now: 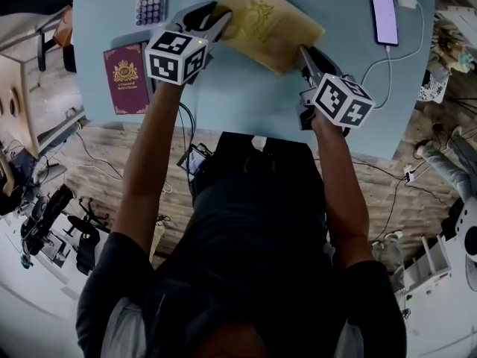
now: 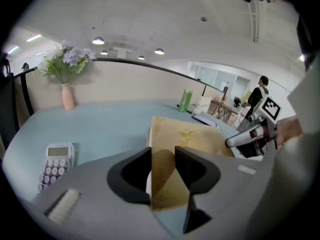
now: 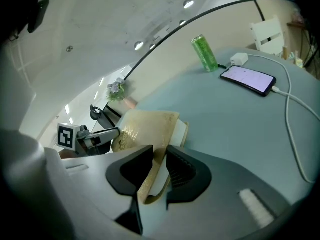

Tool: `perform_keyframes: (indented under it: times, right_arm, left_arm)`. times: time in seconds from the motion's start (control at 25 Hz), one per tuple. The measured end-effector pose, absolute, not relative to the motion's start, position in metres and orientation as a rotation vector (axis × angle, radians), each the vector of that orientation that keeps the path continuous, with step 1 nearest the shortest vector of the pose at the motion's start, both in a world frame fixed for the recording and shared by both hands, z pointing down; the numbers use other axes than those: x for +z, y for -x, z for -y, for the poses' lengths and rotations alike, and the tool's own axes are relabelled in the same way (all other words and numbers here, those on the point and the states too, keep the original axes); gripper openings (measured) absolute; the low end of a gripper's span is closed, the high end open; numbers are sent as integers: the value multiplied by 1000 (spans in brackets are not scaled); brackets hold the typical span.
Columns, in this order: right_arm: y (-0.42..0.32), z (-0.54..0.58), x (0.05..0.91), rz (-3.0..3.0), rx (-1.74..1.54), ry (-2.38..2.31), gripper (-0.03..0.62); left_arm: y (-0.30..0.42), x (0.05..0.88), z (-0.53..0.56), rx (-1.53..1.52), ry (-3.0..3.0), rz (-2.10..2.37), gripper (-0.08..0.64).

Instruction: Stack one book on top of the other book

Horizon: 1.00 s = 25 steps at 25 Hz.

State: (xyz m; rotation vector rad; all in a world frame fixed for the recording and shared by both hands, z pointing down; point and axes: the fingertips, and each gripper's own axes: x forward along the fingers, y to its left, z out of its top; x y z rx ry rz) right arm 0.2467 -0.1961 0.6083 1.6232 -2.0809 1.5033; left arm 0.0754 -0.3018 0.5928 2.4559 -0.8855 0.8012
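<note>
A tan book with a gold emblem [image 1: 268,22] is at the middle back of the blue table [image 1: 246,95]. My left gripper [image 1: 222,21] is shut on its left corner, and the cover [image 2: 192,136] runs between the jaws [image 2: 163,159]. On the opposite corner, my right gripper [image 1: 305,54] is shut on the book [image 3: 145,126], whose edge is pinched between the jaws [image 3: 160,156]. The book looks tilted and raised off the table. A dark red book with a gold crest [image 1: 125,77] lies flat at the table's left, apart from both grippers.
A calculator [image 1: 150,0] lies behind the red book. A phone [image 1: 384,17] on a white charging cable [image 1: 373,69] rests at the right back. A green can [image 3: 205,53] and a vase of flowers [image 2: 67,79] stand at the far edge.
</note>
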Motion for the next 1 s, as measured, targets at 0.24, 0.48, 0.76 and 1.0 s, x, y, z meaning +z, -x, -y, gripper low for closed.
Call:
perform_keyframes:
  times: [0.24, 0.48, 0.76, 1.0]
  right_arm:
    - [-218, 199, 591, 2139, 1485, -1561, 84]
    - [-185, 204, 581, 2201, 1448, -1463, 83]
    - [-143, 211, 572, 2272, 1429, -1346, 81]
    - [-95, 211, 568, 2330, 1407, -1211, 81]
  left_arm:
    - [-42, 573, 296, 795, -2447, 960, 196]
    - [-1, 563, 286, 763, -2410, 1064, 196]
    - [47, 551, 277, 753, -2362, 1189, 196]
    - [99, 543, 263, 750, -2300, 1294, 196]
